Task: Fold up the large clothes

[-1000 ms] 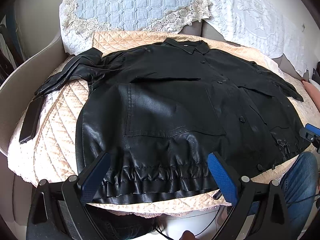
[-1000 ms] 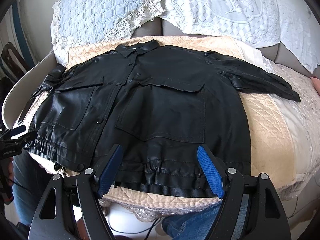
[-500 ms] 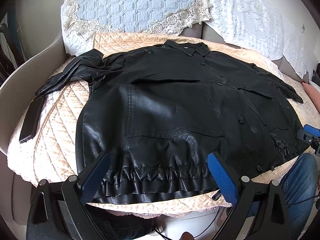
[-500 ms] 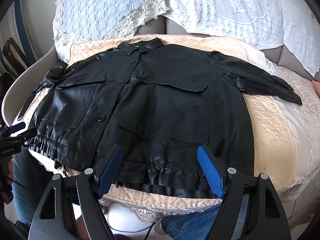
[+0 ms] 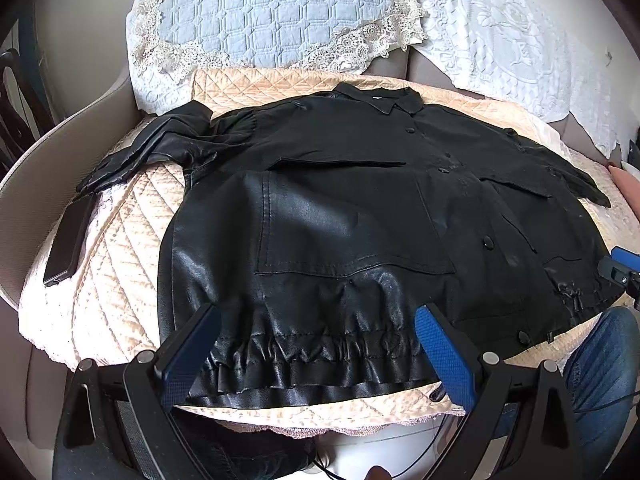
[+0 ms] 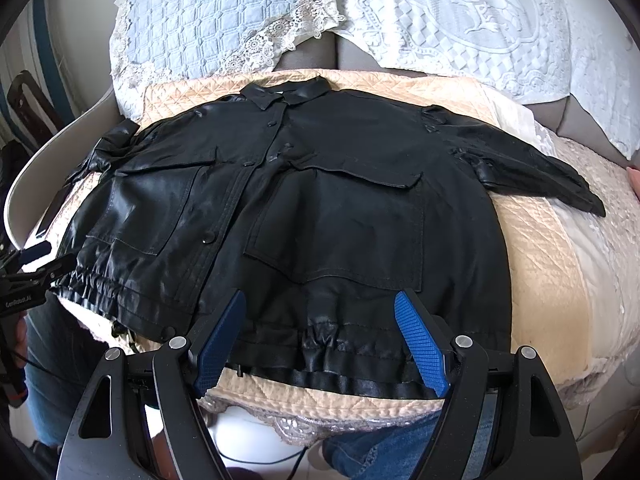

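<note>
The black faux-leather button-front jacket (image 5: 360,216) lies spread front-up on the peach quilted sofa cover (image 5: 120,264), right ahead of both claws. Left claw (image 5: 316,354) hangs wide apart, holding nothing, its blue pads either side of the gathered elastic hem (image 5: 320,356) just in front. Right claw (image 6: 320,344) is the same story: jaws wide, nothing held, poised over the hem's other half.

Collar (image 6: 288,96) points straight away from the claws toward the lace-trimmed blue quilted cushion (image 5: 272,24); hem faces back toward them. So the body's long axis runs directly forward from each claw, while the sleeves stretch crosswise, one bunched off to the left claw's far left (image 5: 148,156), one reaching out past the right claw's far right (image 6: 536,172).

Risks now, as I judge it: this slick, shiny material could slide out of a shallow pinch on that ruffled hem. A claw may catch only the top layer, and the fold goes lopsided. The hem overhangs the cover's near edge, so a tug could drag the jacket off. There's also a dark flat phone-like slab (image 5: 66,240) far left of the left claw, by the bunched sleeve, which a swinging sleeve might sweep.
</note>
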Motion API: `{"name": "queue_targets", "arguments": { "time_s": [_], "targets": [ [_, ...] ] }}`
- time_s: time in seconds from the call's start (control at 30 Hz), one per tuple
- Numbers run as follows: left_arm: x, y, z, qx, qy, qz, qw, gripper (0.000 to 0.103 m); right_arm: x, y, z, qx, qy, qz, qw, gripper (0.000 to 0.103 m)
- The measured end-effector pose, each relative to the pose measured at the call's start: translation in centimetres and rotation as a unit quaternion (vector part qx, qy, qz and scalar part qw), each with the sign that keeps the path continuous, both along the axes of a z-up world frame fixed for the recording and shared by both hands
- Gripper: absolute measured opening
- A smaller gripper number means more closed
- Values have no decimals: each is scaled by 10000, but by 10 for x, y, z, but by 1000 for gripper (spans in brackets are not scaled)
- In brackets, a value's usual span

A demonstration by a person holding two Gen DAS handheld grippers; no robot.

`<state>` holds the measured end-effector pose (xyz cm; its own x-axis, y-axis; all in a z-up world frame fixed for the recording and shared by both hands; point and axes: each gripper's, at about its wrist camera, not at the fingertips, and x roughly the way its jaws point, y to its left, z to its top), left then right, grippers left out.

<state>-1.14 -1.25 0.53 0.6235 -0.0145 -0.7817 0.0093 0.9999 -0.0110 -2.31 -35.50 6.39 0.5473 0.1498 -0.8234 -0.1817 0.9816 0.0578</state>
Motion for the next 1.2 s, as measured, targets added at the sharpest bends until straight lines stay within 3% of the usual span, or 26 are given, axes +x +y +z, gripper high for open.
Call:
{"name": "queue_targets", "arguments": {
  "time_s": [1.2],
  "targets": [
    [4, 3, 1, 58, -17, 32, 10000, 99, 3, 9, 1, 70, -41, 138, 9999, 77]
  ]
}}
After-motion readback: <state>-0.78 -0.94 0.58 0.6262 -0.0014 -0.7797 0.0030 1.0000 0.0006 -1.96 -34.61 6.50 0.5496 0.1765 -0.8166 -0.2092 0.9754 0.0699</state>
